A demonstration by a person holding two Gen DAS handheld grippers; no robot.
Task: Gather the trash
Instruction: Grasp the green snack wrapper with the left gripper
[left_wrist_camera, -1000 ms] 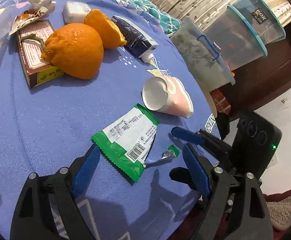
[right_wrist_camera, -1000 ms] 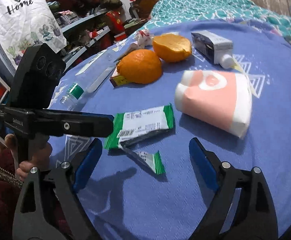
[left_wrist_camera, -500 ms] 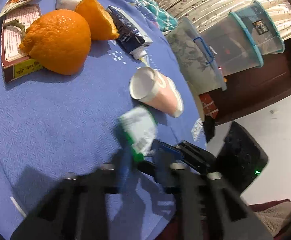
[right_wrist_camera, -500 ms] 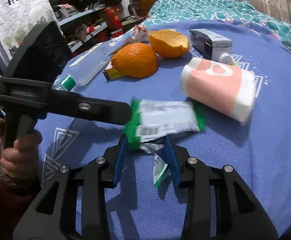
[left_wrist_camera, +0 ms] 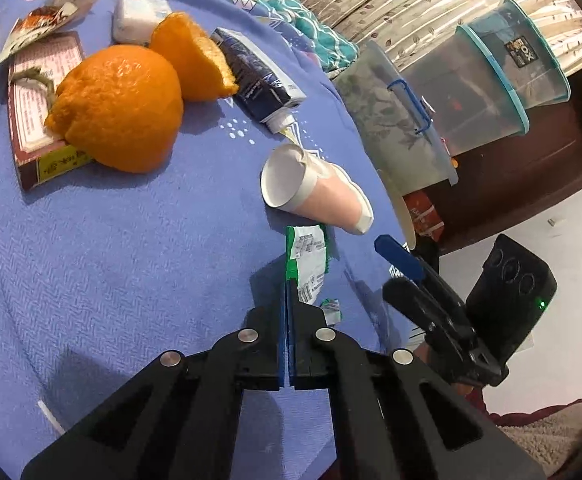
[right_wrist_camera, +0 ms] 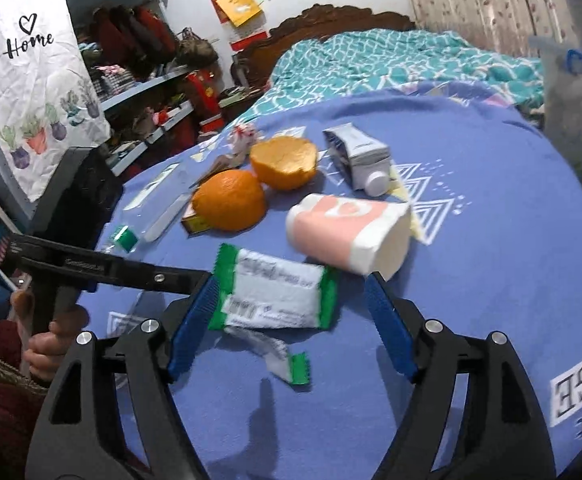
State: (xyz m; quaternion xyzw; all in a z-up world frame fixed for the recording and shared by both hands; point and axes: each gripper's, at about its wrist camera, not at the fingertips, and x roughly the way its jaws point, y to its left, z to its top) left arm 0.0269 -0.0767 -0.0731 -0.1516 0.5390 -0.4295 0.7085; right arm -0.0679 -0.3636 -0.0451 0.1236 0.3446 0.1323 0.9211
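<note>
Green-and-white wrapper point(right_wrist_camera: 275, 296) pinched at its left edge, lifted off the blue cloth point(right_wrist_camera: 491, 240).

Your left gripper point(left_wrist_camera: 287, 292) is clenched on the wrapper, just in front of the tipped pink paper cup point(right_wrist_camera: 347, 232) (a torn strip dangles below); your right gripper point(right_wrist_camera: 291, 328), jaws just reopened, straddles the wrapper without pressing it.

Both wrist cameras look down close — sharing the blue tablecloth point(left_wrist_camera: 91, 260) — from opposite sides.
</note>
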